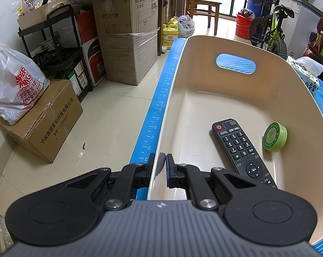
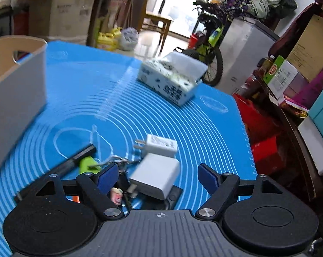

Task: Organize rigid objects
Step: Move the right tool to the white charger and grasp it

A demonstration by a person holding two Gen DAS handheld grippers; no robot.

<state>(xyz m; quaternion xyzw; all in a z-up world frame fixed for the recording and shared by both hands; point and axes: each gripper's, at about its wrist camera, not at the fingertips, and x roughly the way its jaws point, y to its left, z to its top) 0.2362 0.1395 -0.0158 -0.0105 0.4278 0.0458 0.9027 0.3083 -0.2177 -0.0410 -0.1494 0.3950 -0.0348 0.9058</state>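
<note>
my left gripper (image 1: 161,167) pinches the smooth beige bin (image 1: 176,68) wall — inside lie a black remote (image 1: 238,147) and round green tin (image 1: 274,137); my right gripper (image 2: 159,177) gapes, empty, over a boxy white charger (image 2: 156,176).

Open right claw (image 2: 158,176) above 2 white chargers (image 2: 156,178) on blue mat (image 2: 204,128).

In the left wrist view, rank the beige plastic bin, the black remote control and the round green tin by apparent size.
1. Beige plastic bin, by far the largest.
2. Black remote control, lying inside the bin.
3. Round green tin, beside the remote, smallest.
</note>
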